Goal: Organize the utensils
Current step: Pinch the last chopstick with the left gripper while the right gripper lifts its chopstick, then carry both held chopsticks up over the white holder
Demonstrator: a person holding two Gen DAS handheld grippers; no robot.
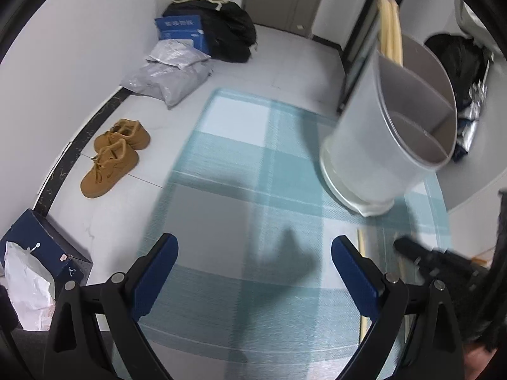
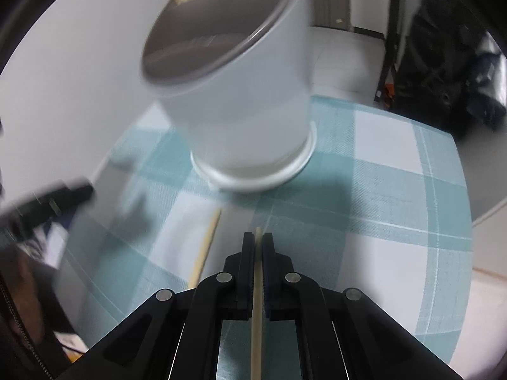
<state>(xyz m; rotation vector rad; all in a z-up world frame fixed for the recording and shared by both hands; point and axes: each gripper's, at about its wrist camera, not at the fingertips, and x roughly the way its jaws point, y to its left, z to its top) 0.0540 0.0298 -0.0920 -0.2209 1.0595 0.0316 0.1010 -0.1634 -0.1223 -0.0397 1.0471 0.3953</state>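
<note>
**Carrying one chopstick to the holder**

The right gripper [image 2: 259,247] is pinching a single chopstick [image 2: 257,300], its jaws pressed together on the thin stick, which is running lengthwise between them with only a short tip showing past the pads. The left gripper [image 1: 253,262] is hanging with its jaws spread wide and nothing between them, above the checked cloth [image 1: 228,164].

Ahead of the held stick, the holder [image 2: 247,95] is standing on the cloth toward its far edge, with a divider splitting it into compartments; more chopsticks [image 1: 391,28] are already leaning in the far compartment. One loose chopstick [image 2: 206,247] is lying on the cloth just left of the right gripper, between it and the holder's base.

To do this well, the stick likely needs lifting above the rim, tipping upright, and aiming at the compartment already holding chopsticks. The grip should be staying firm until the lower end is inside, since a thin round stick could be swivelling or slipping.
</note>
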